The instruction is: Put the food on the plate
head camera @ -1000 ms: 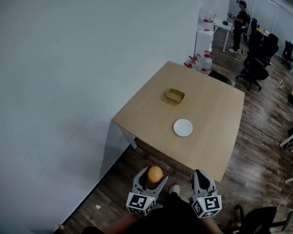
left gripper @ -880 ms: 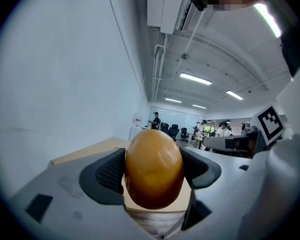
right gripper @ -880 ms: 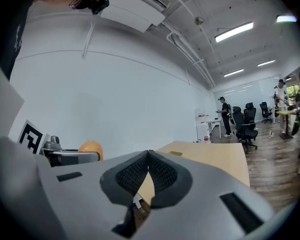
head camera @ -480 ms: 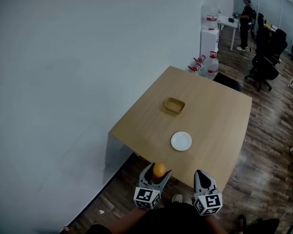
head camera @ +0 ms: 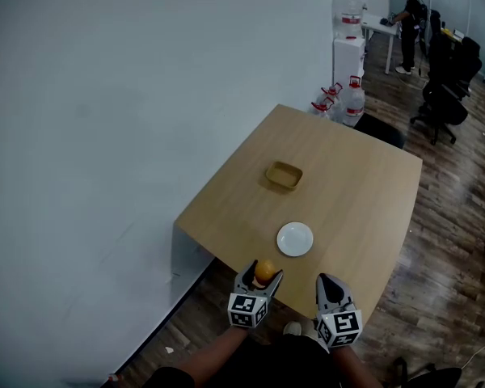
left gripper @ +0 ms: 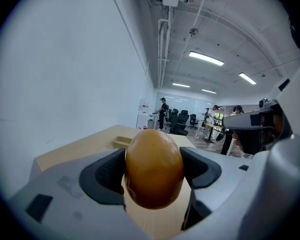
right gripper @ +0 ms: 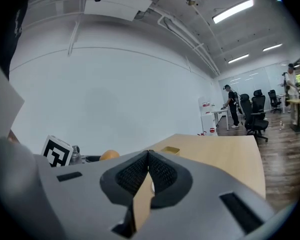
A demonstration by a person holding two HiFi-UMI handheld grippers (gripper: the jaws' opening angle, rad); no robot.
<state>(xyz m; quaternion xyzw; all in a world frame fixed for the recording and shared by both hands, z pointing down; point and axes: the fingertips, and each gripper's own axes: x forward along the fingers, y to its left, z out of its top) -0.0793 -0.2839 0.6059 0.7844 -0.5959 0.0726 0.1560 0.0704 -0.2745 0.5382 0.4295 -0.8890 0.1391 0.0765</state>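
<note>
An orange egg-shaped food piece (left gripper: 154, 168) is clamped between the pads of my left gripper (head camera: 263, 276), which hovers at the near edge of the wooden table (head camera: 347, 184). In the head view the orange food (head camera: 263, 272) shows just short of a small white plate (head camera: 295, 238) on the table. My right gripper (head camera: 330, 285) is beside it to the right, its pads pressed together on nothing. In the right gripper view the orange food (right gripper: 109, 155) and the left gripper's marker cube (right gripper: 56, 151) appear at the left.
A shallow tan tray (head camera: 284, 175) sits further back on the table. A white wall (head camera: 105, 120) runs along the left. Water jugs (head camera: 352, 103) and a dispenser (head camera: 347, 47) stand beyond the far corner. A person (head camera: 409, 23) and office chairs (head camera: 449, 79) are far behind.
Both grippers have come forward to the table's near edge, the left one still carrying the orange food. The view has shifted slightly, bringing the plate closer to the grippers.
</note>
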